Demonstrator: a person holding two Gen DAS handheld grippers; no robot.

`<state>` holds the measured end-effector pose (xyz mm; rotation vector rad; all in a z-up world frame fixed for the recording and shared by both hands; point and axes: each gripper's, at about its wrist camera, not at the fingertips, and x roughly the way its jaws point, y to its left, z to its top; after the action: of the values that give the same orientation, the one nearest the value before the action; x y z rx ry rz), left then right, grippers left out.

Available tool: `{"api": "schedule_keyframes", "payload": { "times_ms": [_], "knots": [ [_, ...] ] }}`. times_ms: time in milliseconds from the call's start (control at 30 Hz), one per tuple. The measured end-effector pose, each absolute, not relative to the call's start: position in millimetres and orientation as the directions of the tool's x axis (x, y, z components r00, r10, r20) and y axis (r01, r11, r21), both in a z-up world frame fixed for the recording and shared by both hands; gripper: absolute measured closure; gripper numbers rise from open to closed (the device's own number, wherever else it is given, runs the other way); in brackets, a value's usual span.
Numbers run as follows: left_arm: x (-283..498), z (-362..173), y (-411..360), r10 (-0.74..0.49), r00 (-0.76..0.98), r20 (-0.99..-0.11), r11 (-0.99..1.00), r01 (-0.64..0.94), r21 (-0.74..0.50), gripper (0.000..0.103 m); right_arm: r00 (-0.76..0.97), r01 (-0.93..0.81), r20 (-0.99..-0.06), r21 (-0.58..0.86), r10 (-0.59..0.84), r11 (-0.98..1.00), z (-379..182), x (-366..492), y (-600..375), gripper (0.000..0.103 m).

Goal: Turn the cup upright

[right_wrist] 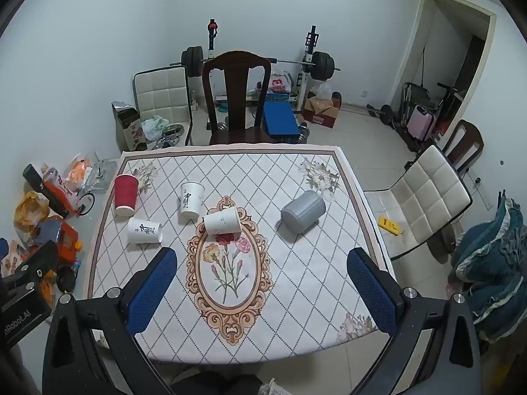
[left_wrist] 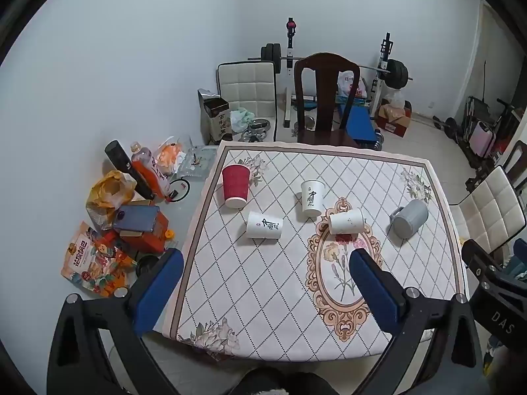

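Observation:
Several cups sit on a patterned tablecloth (left_wrist: 263, 296) (right_wrist: 296, 296). A red ribbed cup (left_wrist: 235, 186) (right_wrist: 125, 195) and a white printed cup (left_wrist: 312, 198) (right_wrist: 191, 200) stand mouth down. Another white printed cup (left_wrist: 264, 225) (right_wrist: 145, 230), a plain white cup (left_wrist: 346, 220) (right_wrist: 223, 220) and a grey mug (left_wrist: 409, 218) (right_wrist: 303, 211) lie on their sides. My left gripper (left_wrist: 266, 260) and right gripper (right_wrist: 262, 260) are both open and empty, held above the table's near half, well short of the cups.
A dark wooden chair (left_wrist: 324, 98) (right_wrist: 235, 98) stands at the table's far edge. A white padded chair (right_wrist: 425, 197) is to the right. Snack bags, bottles and a phone (left_wrist: 135, 219) clutter the surface left of the cloth. Weight equipment stands behind.

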<state>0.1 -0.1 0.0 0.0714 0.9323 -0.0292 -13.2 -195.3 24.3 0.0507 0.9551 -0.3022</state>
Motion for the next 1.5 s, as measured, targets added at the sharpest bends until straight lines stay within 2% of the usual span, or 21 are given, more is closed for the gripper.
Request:
{"api": "schedule_keyframes", "payload": {
  "times_ms": [1500],
  "knots": [
    [-0.5, -0.3, -0.9, 0.009, 0.606, -0.795, 0.997, 0.056, 0.054, 0.000, 0.543, 0.273, -0.807, -0.091, -0.231, 0.958, 28.0, -13.0, -196.8, 0.000]
  ]
}}
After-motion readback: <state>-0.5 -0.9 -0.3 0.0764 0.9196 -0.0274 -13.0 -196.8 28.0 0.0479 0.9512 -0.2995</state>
